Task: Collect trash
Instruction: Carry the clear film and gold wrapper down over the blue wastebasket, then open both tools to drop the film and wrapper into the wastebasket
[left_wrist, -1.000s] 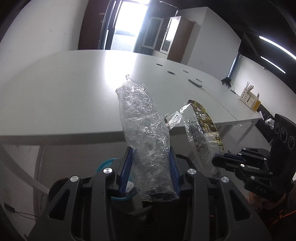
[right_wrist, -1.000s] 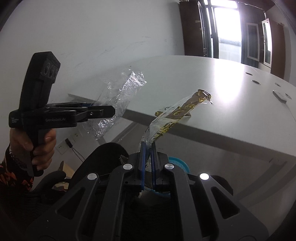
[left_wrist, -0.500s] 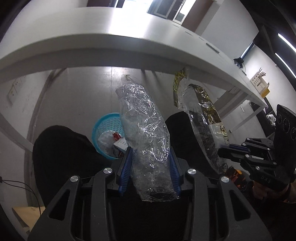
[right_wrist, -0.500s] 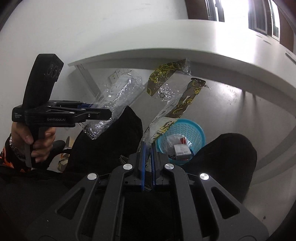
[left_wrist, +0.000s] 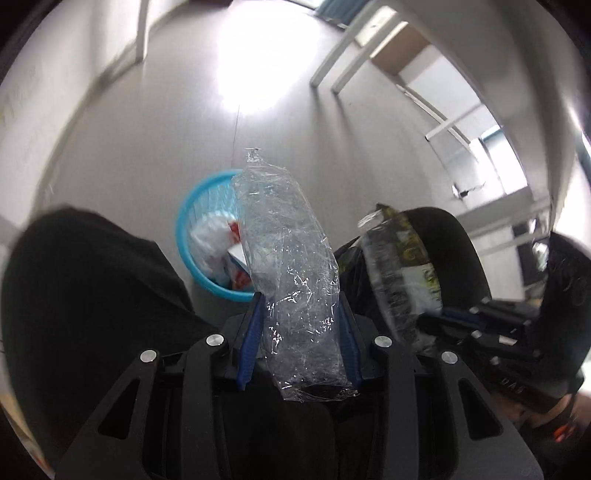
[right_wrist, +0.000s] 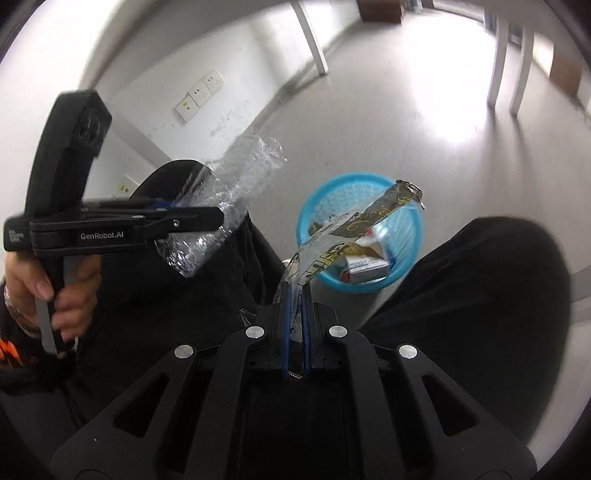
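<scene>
My left gripper (left_wrist: 299, 306) is shut on a crumpled clear plastic wrapper (left_wrist: 284, 236) that sticks up past its blue pads. It hangs above the near rim of a blue trash basket (left_wrist: 184, 229) on the floor. My right gripper (right_wrist: 295, 295) is shut on the lower end of a gold-and-black printed wrapper (right_wrist: 373, 218), whose free end reaches over the basket (right_wrist: 417, 229). In the right wrist view the left gripper (right_wrist: 218, 218) is held level at the left with the clear wrapper (right_wrist: 243, 170) in it. The right gripper (left_wrist: 428, 321) shows blurred at the right of the left wrist view.
The basket stands on the pale floor between a seated person's knees in black trousers (right_wrist: 480, 295). It holds a white box (right_wrist: 365, 267) and other litter. White table legs (right_wrist: 314, 40) and wall sockets (right_wrist: 199, 98) lie beyond. A hand (right_wrist: 66, 280) grips the left handle.
Both grippers have dropped from table-top height to below the table and tipped downward. The table has left view, and the basket now lies just under both wrappers. Both grips are unchanged.
</scene>
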